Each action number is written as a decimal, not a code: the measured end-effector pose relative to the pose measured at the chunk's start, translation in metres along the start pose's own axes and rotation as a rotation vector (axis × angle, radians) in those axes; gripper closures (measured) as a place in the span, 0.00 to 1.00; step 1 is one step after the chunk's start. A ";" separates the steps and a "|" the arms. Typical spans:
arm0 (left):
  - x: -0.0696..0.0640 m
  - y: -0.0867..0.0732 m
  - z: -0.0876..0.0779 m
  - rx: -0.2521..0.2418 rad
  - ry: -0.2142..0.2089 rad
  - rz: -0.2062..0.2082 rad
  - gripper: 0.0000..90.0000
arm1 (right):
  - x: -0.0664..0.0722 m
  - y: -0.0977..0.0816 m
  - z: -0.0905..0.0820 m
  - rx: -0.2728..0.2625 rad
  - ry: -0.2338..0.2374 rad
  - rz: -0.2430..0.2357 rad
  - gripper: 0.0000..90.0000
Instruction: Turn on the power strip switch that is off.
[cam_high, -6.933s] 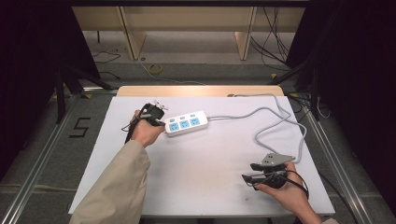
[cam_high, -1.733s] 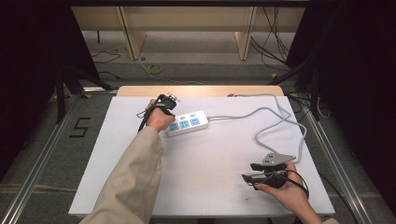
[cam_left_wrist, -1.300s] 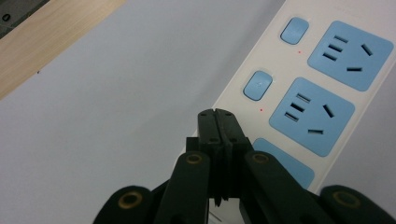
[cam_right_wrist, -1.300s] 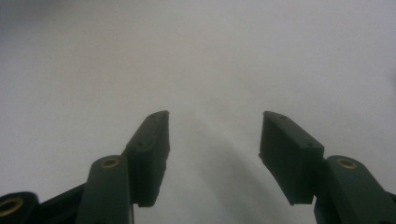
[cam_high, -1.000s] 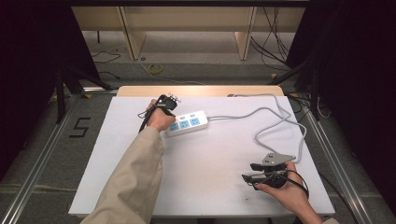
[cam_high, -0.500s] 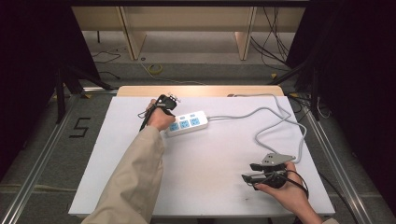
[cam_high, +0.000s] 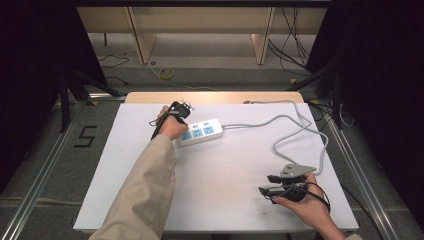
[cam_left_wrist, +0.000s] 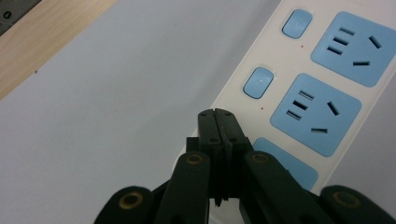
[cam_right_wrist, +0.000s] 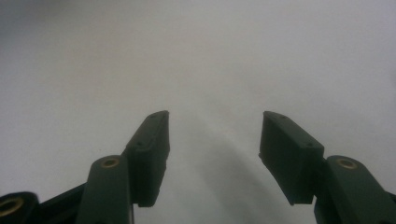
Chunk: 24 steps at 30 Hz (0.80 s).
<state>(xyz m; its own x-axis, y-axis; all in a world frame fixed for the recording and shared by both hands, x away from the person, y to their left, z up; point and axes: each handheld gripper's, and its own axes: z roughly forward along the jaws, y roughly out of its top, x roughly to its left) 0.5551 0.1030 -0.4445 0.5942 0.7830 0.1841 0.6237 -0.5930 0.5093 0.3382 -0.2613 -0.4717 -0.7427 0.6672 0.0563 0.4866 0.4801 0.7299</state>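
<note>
A white power strip (cam_high: 200, 133) lies on the white table (cam_high: 220, 195), toward its far edge and a little left of the middle. It carries blue sockets and small blue switches. Its grey cord (cam_high: 295, 127) runs from the strip's right end across the table, loops near the right edge, and leads off over the far side.

The left gripper (cam_high: 179, 109) sits at the strip's left end, held by the left hand (cam_high: 170, 127), whose beige sleeve (cam_high: 142, 195) reaches in from the near edge. In the left gripper view the left gripper (cam_left_wrist: 217, 123) has its jaws pressed together with nothing between them, the closed tips lying over the strip's (cam_left_wrist: 299, 84) edge, just below a blue switch (cam_left_wrist: 258, 82) and beside a blue socket (cam_left_wrist: 316, 114). Whether the tips touch the strip cannot be told. Another switch (cam_left_wrist: 297, 23) and socket (cam_left_wrist: 359, 46) lie farther along the strip. A band of bare wood (cam_left_wrist: 42, 42) borders the white surface beyond the strip.

The right gripper (cam_high: 267, 185) is well apart from the strip, near the table's near right corner, held low in the right hand (cam_high: 305, 205), with its grey plate (cam_high: 295, 170) on top. It points left across the table. In the right gripper view the right gripper (cam_right_wrist: 214, 135) has its jaws spread wide and empty, with plain white tabletop (cam_right_wrist: 196, 56) beyond them.
</note>
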 end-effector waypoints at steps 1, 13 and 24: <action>0.000 0.000 0.000 0.002 0.000 0.005 1.00 | 0.000 0.000 0.000 0.000 0.000 0.001 0.48; 0.000 0.001 0.001 0.011 -0.004 -0.020 1.00 | 0.000 0.000 0.000 0.000 0.000 0.000 0.48; -0.003 0.002 0.002 0.023 0.019 -0.022 1.00 | 0.001 0.000 0.000 0.001 0.001 -0.003 0.48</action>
<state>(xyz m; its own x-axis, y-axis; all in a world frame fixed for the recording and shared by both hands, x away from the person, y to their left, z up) 0.5551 0.0990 -0.4454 0.5708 0.7991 0.1888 0.6483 -0.5797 0.4936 0.3378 -0.2605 -0.4717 -0.7443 0.6656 0.0548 0.4851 0.4824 0.7294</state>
